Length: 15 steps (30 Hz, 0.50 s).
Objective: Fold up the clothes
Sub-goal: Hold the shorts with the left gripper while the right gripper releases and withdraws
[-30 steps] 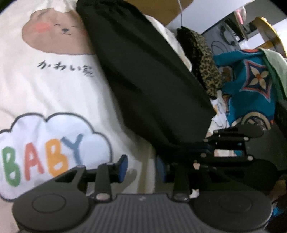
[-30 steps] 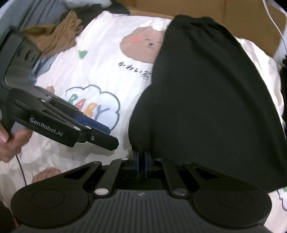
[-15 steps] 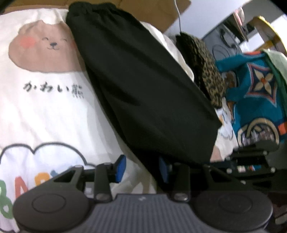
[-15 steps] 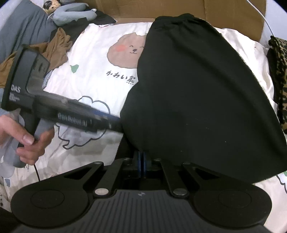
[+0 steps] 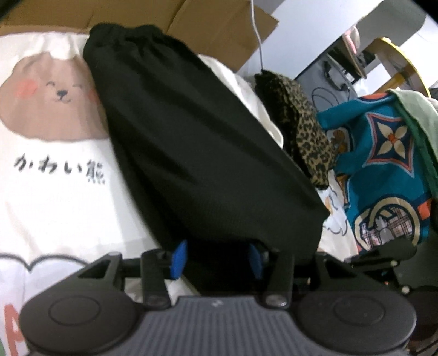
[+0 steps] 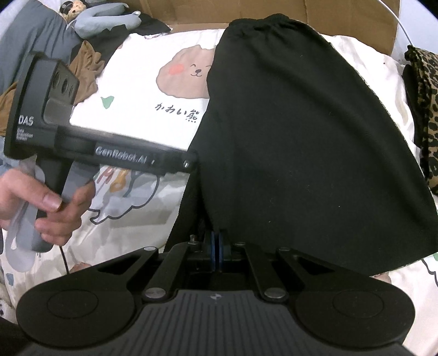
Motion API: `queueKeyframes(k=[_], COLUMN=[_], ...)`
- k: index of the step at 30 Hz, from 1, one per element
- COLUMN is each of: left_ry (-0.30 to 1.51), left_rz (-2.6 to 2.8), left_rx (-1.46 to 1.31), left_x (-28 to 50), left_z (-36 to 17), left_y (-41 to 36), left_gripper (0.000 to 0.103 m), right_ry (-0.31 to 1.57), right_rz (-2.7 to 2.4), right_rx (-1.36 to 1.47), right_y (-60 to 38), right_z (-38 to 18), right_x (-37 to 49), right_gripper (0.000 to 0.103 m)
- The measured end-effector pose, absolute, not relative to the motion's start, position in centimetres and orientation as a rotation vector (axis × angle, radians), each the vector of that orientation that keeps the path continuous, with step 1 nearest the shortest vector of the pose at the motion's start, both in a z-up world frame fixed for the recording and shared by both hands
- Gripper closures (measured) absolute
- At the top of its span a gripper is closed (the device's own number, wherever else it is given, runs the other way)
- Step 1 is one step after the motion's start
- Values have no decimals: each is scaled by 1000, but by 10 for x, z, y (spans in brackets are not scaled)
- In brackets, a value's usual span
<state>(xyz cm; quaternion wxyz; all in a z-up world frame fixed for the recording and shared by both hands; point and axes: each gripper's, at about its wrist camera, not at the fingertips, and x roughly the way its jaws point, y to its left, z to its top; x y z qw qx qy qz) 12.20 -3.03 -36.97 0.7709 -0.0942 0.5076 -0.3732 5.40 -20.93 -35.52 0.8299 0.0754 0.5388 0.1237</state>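
Observation:
A black garment [image 5: 205,150] with a gathered waistband lies on a white bear-print sheet [image 5: 54,137], waistband at the far end. My left gripper [image 5: 216,257] is at its near edge. Its jaws are opening, black cloth hangs between the blue pads, and they do not press on it. In the right wrist view, a hand [image 6: 41,202] holds the left gripper's body [image 6: 123,158], whose tips are hidden under the garment's [image 6: 301,150] left edge. My right gripper [image 6: 216,246] is shut on the garment's near hem.
Cardboard [image 5: 205,27] stands behind the sheet. A leopard-print cloth [image 5: 301,131] and a teal patterned cloth [image 5: 383,164] lie to the right of the garment. On the left are a brown garment [image 6: 84,63] and a grey plush toy [image 6: 101,19].
The left gripper has slid right, from over the sheet to the garment's edge. Its jaws have widened, and black cloth now sits between them. The right gripper stays shut on the hem.

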Motion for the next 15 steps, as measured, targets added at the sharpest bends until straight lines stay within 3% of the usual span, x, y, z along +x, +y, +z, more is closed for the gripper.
queueKeyframes(k=[2, 3, 4, 6, 15], left_ry=[1095, 1102, 1109, 1122, 1069], left_rz=[-802, -809, -816, -805, -722], left_rx=[-203, -218, -239, -254, -238], left_x=[125, 127, 129, 131, 120], left_z=[-370, -370, -371, -373, -350], left_y=[-30, -29, -27, -24, 8], left_gripper=[55, 64, 84, 100, 101], right_ry=[1143, 1144, 1144, 1145, 1146], right_rz=[264, 264, 264, 266, 270], right_rx=[159, 159, 159, 159, 154], right_y=[-209, -208, -208, -208, -208], right_z=[-355, -355, -355, -356, -357], right_x=[56, 56, 56, 56, 56], right_gripper=[103, 103, 103, 103, 103])
